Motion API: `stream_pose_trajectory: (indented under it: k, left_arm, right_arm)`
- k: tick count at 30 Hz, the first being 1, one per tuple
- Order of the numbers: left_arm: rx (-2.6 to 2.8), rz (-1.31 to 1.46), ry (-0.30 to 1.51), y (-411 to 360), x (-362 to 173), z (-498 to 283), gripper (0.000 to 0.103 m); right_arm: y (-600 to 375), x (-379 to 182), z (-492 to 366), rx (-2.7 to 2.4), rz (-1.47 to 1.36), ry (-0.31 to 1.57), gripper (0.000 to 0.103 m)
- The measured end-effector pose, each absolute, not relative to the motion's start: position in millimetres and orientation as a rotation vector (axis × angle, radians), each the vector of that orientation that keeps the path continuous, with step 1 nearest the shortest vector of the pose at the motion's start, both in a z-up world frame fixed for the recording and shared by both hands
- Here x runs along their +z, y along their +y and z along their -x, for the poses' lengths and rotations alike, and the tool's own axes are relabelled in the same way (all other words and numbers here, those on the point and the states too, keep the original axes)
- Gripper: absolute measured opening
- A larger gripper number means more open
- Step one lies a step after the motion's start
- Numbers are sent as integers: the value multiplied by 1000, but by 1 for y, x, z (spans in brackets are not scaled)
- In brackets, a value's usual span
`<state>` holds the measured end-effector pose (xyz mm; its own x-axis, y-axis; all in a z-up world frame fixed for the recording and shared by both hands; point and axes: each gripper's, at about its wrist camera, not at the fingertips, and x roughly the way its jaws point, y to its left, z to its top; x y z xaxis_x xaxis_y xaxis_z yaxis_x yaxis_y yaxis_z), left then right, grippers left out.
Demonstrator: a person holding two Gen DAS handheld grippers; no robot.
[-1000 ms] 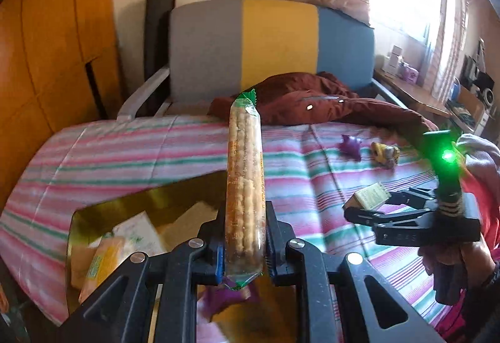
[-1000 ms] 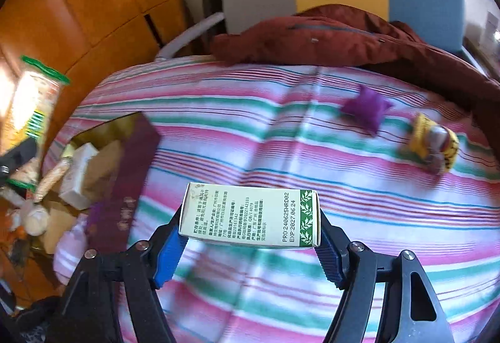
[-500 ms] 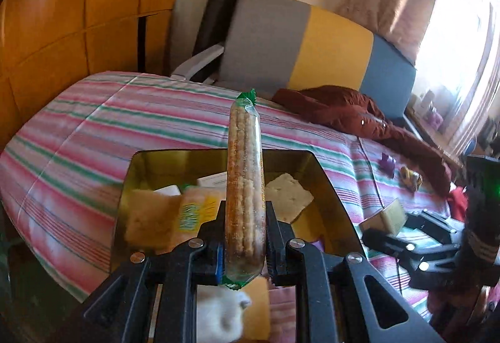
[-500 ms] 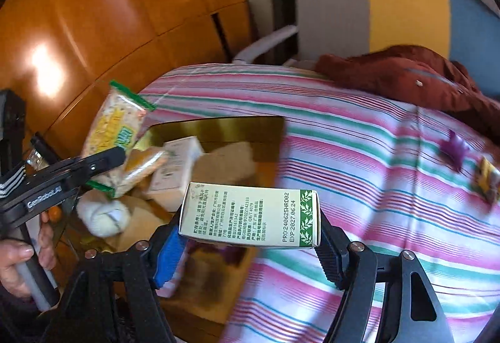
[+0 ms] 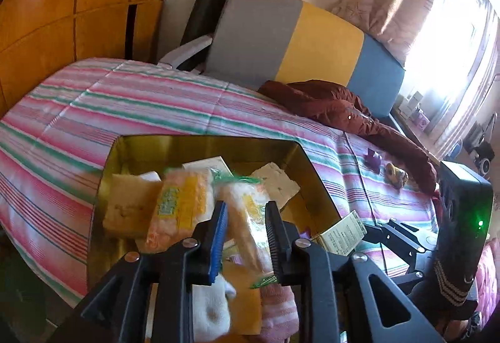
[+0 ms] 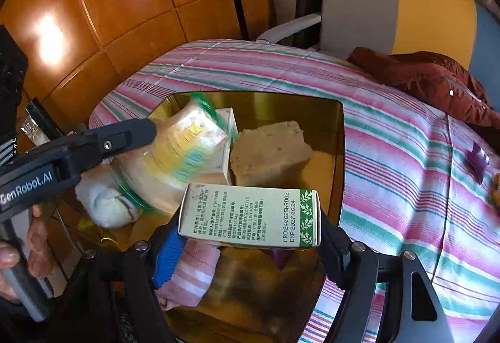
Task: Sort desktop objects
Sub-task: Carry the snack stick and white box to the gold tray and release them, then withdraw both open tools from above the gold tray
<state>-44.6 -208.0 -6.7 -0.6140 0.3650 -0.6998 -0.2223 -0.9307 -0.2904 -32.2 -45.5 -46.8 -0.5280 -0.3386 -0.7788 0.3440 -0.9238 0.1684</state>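
A gold tray point(image 5: 200, 146) lies on the striped bedspread, holding snacks, a sponge and socks. My left gripper point(image 5: 245, 205) hangs over it with its jaws opening. The clear cracker packet point(image 5: 250, 224) sits tilted and blurred between them, no longer pinched, and the same cracker packet point(image 6: 184, 152) shows beside the left finger point(image 6: 125, 136) in the right wrist view. My right gripper point(image 6: 250, 218) is shut on a green-and-white box point(image 6: 250, 215) just above the tray's near right part. That box point(image 5: 340, 233) also appears at the tray's right rim.
In the tray lie a beige sponge point(image 6: 268, 152), a white box point(image 6: 229, 118), a white sock point(image 6: 103, 202), a pink striped sock point(image 6: 190, 274) and another cracker packet point(image 5: 181, 205). A purple toy point(image 5: 373, 158), a yellow toy point(image 5: 397, 177) and a maroon jacket point(image 5: 337, 102) lie further along the bed.
Both grippers swung left from the open bedspread to above the gold tray. The left jaws parted, and the upright cracker packet tipped over and is slipping down. The right still holds its box.
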Motion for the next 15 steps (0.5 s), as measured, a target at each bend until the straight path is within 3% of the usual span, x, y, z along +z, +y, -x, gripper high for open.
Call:
stream_pose_trajectory:
  k: [8, 15]
  left_arm:
    - [2554, 1164, -221, -206, -6, 41, 26]
    - [2613, 1119, -93, -194, 3, 32, 31]
  right_arm:
    - [-36, -53, 24, -2454, -1274, -34, 83]
    - [-29, -53, 19, -2448, -1278, -89, 84]
